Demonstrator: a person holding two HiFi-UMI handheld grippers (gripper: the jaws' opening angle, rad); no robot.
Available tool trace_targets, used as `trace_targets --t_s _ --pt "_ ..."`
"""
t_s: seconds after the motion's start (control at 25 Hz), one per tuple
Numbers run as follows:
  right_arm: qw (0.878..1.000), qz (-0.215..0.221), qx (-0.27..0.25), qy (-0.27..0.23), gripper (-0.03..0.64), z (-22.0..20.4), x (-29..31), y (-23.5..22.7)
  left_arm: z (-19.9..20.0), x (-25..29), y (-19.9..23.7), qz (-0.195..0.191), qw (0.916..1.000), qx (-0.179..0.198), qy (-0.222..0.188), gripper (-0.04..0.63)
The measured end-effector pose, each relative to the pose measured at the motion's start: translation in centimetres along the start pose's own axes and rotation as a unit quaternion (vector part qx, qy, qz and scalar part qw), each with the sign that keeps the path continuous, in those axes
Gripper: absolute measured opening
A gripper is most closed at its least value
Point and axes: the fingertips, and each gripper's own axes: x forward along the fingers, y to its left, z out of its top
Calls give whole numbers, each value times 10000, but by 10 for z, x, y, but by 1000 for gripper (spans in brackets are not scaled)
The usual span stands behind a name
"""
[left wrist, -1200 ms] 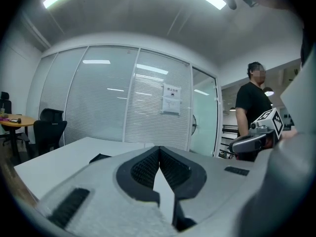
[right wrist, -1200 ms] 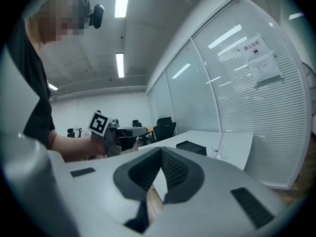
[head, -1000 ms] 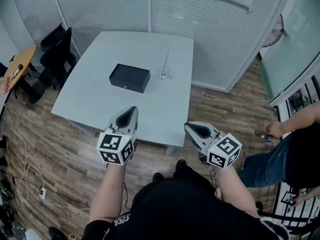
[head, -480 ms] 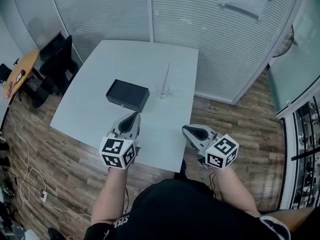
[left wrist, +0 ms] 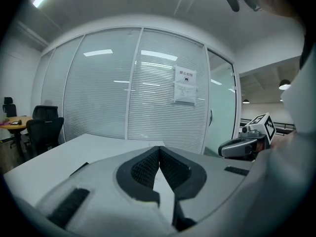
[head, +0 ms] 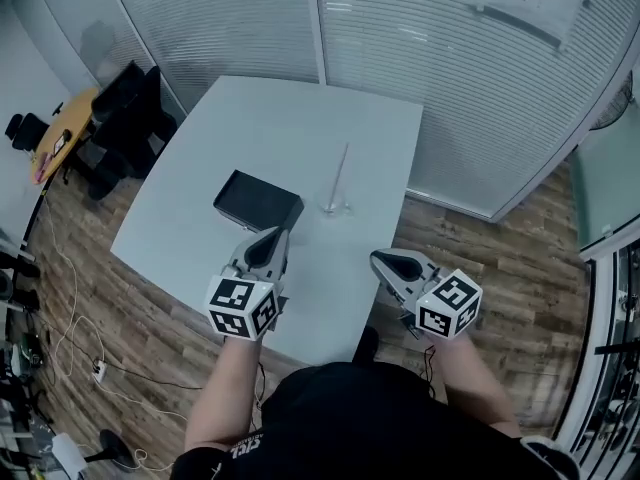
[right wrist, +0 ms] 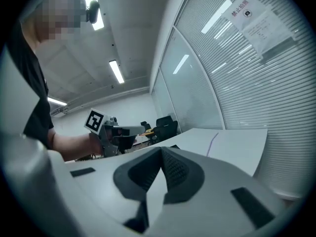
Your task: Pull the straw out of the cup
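Observation:
A small clear cup (head: 332, 208) stands on the white table (head: 210, 148), right of the middle, with a thin pale straw (head: 340, 173) leaning up and away out of it. In the right gripper view the straw (right wrist: 213, 142) shows as a thin line over the tabletop. My left gripper (head: 269, 234) hovers at the table's near edge, short of the cup, with its jaws shut and nothing in them (left wrist: 159, 150). My right gripper (head: 379, 259) is off the near right edge, also shut and empty (right wrist: 161, 151). Neither touches the cup.
A black flat box (head: 257, 201) lies left of the cup, just beyond my left gripper. Glass walls with blinds (head: 400, 38) stand behind the table. Black office chairs (head: 130, 118) and a wooden table (head: 60, 138) are at far left. Cables (head: 60, 338) lie on the wood floor.
Both grippers have come forward to the table's near edge, and the table sits closer in view. The seated person at the right has dropped out of view.

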Motion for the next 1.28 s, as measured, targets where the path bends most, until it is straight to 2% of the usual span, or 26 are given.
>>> trace_targets --t_s 0.2,0.36,0.56,0.92,1.28 --pt "9997 196 7 150 6 -3 5 -30 8 21 -2 146 9999 32 3 11" --pt "9996 187 96 193 6 -5 18 -38 -3 28 8 149 9998 -47 116 11" --pt "9994 -54 178 292 8 -9 40 -49 -18 35 20 30 9997 -63 213 11" --pt "9975 -427 192 522 53 -16 77 -70 -34 50 43 -216 9992 -184 292 11" --pt "9944 -589 169 860 102 -31 119 -100 -56 77 66 -367 9979 -329 424 11"
